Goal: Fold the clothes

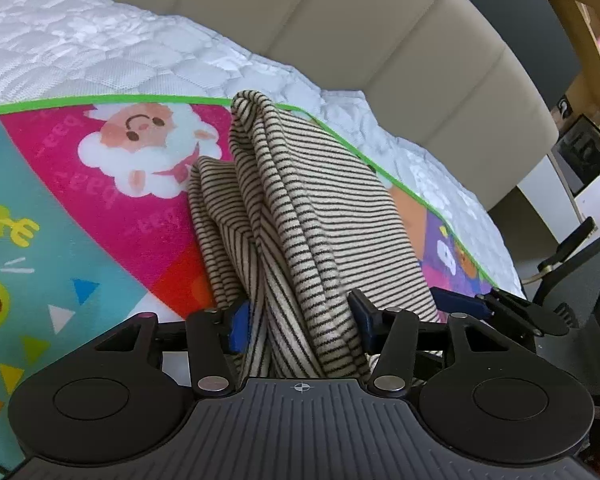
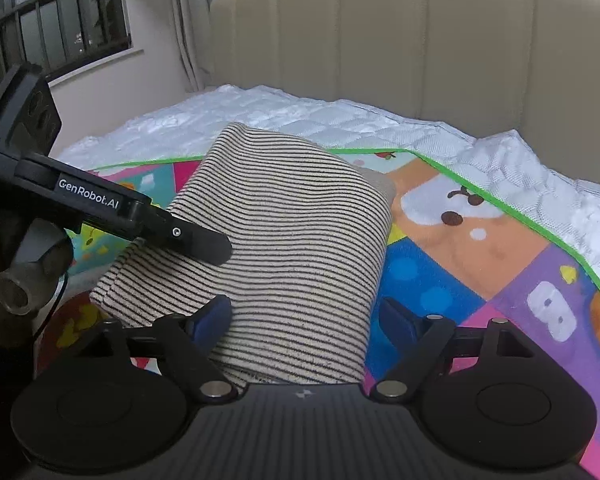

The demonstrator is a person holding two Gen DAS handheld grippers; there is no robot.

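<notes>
Left wrist view: the left gripper [image 1: 300, 320] has its blue fingers [image 1: 239, 328] clenched on a bunched fold of the striped shirt [image 1: 300, 208], which runs straight away from the fingers, long axis pointing toward the beige headboard [image 1: 380, 32]. The shirt lies on the cartoon play mat [image 1: 80, 200] spread over the white quilted mattress [image 1: 80, 48]. Right wrist view: the right gripper [image 2: 304, 320] has its fingers [image 2: 396, 320] spread wide, released, straddling the near edge of the same shirt [image 2: 292, 240], not pinching it as far as I can see. The other gripper's black body [image 2: 112, 208] pokes in from the left, touching the shirt's left side. I'd say the left hand has the fabric, and the right is just beside the near hem, ready to grab.
</notes>
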